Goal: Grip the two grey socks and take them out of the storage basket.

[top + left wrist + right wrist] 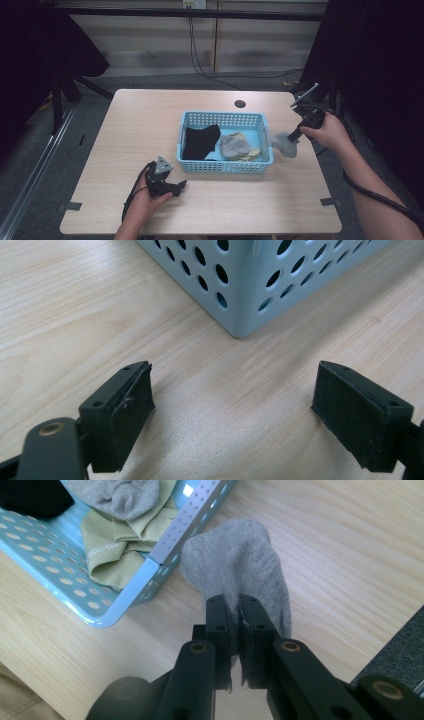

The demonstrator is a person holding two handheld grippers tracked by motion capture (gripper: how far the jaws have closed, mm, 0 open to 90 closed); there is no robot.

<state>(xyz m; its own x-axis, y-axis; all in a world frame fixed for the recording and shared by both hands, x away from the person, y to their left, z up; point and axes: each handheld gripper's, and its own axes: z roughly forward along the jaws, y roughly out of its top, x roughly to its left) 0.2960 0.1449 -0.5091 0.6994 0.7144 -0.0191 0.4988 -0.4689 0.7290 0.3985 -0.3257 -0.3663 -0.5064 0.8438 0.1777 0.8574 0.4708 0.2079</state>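
The right gripper (236, 611) is pinching a grey sock (240, 565) between its closed jaws, and the sock is hanging just outside the right end of the blue basket (225, 166), over the table (150, 115). In the right gripper view the pinched part of the sock is being hidden between the jaws, and the sock's tip is lying against the basket's corner or just above it; which one cannot be told. The right hand (327, 131) is covering most of that gripper's body in the high view.

The left gripper (232, 407) is resting low on the table in front of the basket's near left corner, its jaws standing wide apart around bare wood. The left hand (150, 200) is wrapping around it from below.

Inside the basket a black cloth (201, 141) is lying at the left, with a balled grey sock (235, 146) beside it sitting on a yellowish sock (117, 547) that is partly buried.
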